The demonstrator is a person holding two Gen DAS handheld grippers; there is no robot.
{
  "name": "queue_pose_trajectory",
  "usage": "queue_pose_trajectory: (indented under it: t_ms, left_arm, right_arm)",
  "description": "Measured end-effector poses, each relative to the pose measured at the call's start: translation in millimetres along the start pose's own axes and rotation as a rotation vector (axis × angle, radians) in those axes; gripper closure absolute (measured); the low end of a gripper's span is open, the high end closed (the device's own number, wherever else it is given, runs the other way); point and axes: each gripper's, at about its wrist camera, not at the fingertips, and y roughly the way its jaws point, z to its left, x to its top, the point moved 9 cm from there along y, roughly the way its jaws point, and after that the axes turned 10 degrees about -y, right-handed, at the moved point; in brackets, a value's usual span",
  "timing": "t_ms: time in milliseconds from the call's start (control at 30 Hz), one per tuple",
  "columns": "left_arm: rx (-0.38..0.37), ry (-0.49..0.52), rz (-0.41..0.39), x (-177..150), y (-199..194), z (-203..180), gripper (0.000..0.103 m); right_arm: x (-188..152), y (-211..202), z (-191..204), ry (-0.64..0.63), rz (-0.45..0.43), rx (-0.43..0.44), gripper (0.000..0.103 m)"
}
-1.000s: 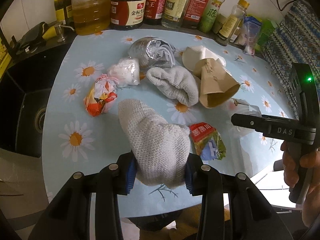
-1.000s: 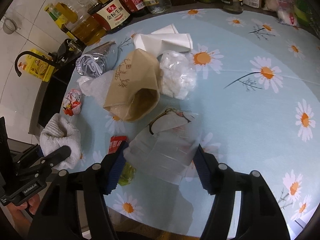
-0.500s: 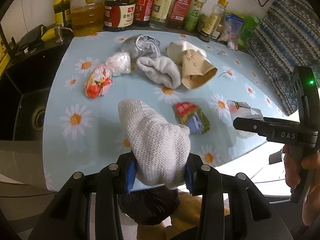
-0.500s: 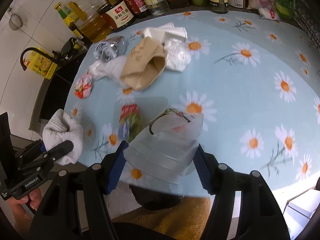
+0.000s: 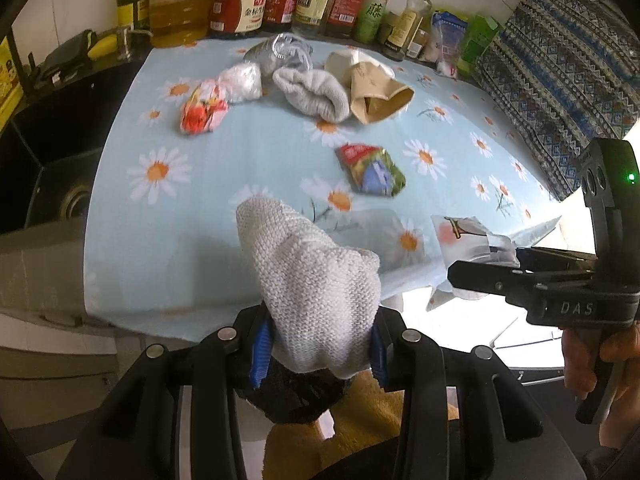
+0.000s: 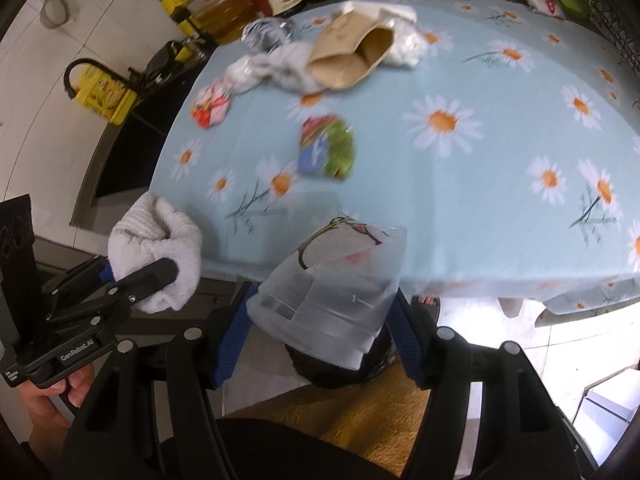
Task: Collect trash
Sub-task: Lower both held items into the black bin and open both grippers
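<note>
My left gripper point(image 5: 318, 344) is shut on a white knitted cloth point(image 5: 316, 280) that sticks up between its blue pads. It hangs past the near edge of the daisy-print table point(image 5: 240, 152), above a black trash bag point(image 5: 296, 396) on the floor. My right gripper point(image 6: 320, 340) is shut on a crumpled clear plastic cup point(image 6: 340, 280) with a printed picture, also over the black trash bag point(image 6: 332, 372). In the right wrist view, the left gripper point(image 6: 132, 280) and its cloth point(image 6: 156, 248) are at the lower left. The left wrist view shows the right gripper point(image 5: 480, 268) with the cup point(image 5: 464, 240).
Left on the table are a green-and-red wrapper point(image 5: 372, 168), an orange-red wrapper point(image 5: 200, 110), a grey knitted cloth point(image 5: 312, 94), a brown paper bag point(image 5: 376, 96), a white plastic wad point(image 5: 242, 82) and a foil bag point(image 5: 280, 52). Bottles point(image 5: 240, 12) line the back. A dark sink point(image 5: 52, 168) lies to the left.
Both grippers have drawn back from over the table to beyond its near edge, each keeping its hold. The black trash bag has come into view under them.
</note>
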Motion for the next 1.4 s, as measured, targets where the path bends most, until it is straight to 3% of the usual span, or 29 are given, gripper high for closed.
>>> queue_pose_trajectory:
  t_ms: [567, 933, 1033, 1133, 1233, 1400]
  left_arm:
    - [0.002, -0.061, 0.157, -82.0, 35.9, 37.7, 0.066]
    - [0.002, -0.103, 0.224, -109.9, 66.9, 52.6, 0.066]
    - [-0.002, -0.121, 0.242, -113.8, 71.8, 54.7, 0.06]
    - [-0.005, -0.147, 0.266, -116.5, 78.3, 56.4, 0.052]
    - [0.004, -0.16, 0.284, -120.5, 82.7, 58.8, 0.042]
    - [0.003, -0.175, 0.297, -122.9, 85.5, 61.6, 0.042]
  right_arm:
    - [-58.4, 44.7, 37.0, -0.036, 0.14, 0.016, 0.038]
    - [-72.5, 73.2, 45.5, -0.027, 0.216, 0.026, 0.038]
    - [-72.7, 76.0, 45.8, -0.015, 0.222, 0.04, 0.037]
    - [-72.8, 77.5, 43.3, 0.0, 0.226, 0.053, 0.027]
    - [-71.4, 77.3, 40.9, 0.015, 0.228, 0.061, 0.024]
    - [-69.8, 72.6, 38.4, 0.03, 0.219, 0.06, 0.024]
